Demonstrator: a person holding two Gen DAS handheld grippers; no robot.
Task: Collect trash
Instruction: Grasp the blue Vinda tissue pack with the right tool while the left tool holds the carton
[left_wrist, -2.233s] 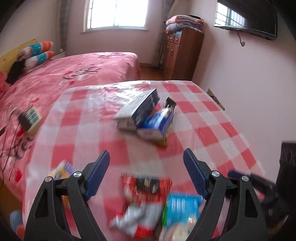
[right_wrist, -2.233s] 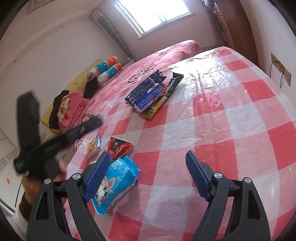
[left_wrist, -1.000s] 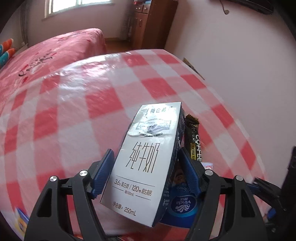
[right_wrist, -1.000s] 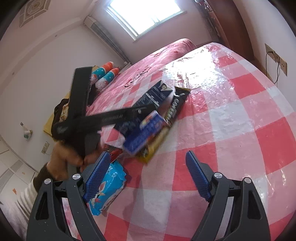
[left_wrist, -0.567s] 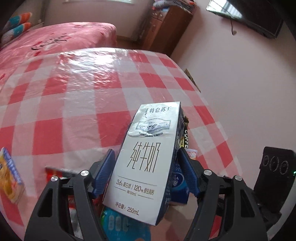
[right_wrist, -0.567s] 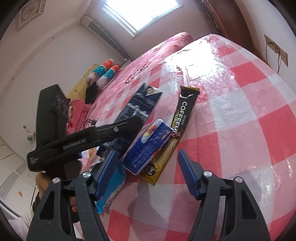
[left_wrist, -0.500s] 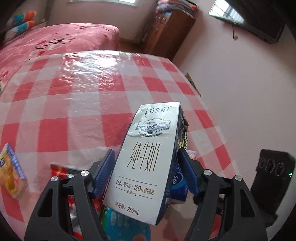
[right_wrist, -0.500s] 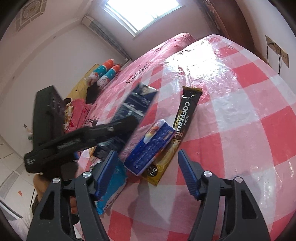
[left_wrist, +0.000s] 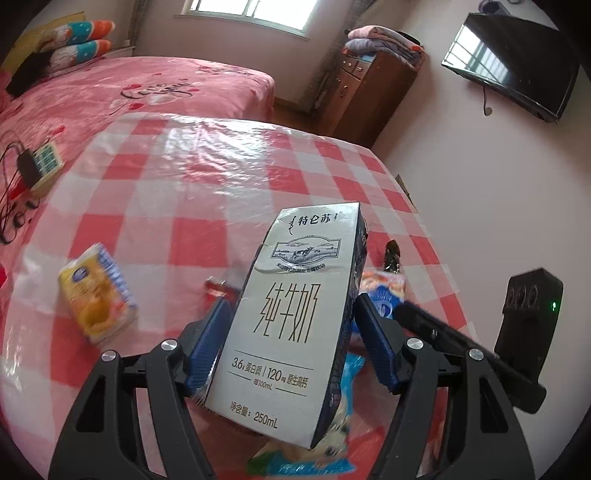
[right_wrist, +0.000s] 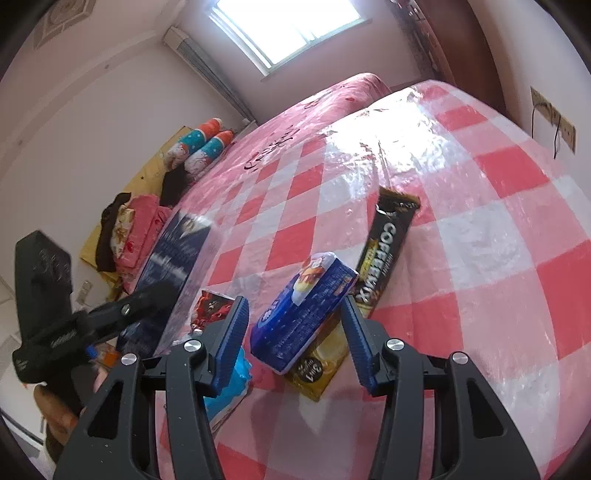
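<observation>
1. While you hold the milk carton (left_wrist: 295, 317) up off the checked tablecloth (left_wrist: 177, 184), your left gripper (left_wrist: 291, 343) is pinching it, both blue pads pressed against its sides and its printed white face turned to the camera.
2. Your left gripper points steeply down over the near edge of the table; in the right wrist view the same left gripper (right_wrist: 110, 317) comes in from the left, carton (right_wrist: 177, 266) tilted and blurred, your hand (right_wrist: 55, 417) under it at the frame's lower left.
3. Your right gripper (right_wrist: 295, 332) sits low over the cloth, angled down, and its jaws are closing around the blue packet (right_wrist: 306, 310). The packet lies between the pads, but they do not touch it yet.
4. That blue packet rests on top of the coffee-mix sachet (right_wrist: 384, 254), which stretches away toward the far side of the table.
5. Only the right wrist view gives you the sachet's full length and the red wrapper (right_wrist: 210, 306) just left of the pads, plus the light-blue pouch (right_wrist: 229, 391) under the left finger.
6. Only the left wrist view gives you the yellow-and-blue snack pack (left_wrist: 96, 299) lying alone on the cloth to the left, well apart from the pile, and the carton's label side.
7. Beyond the table, the left view also takes in the pink bed (left_wrist: 129, 85), wooden dresser (left_wrist: 369, 96) and wall television (left_wrist: 517, 59).
</observation>
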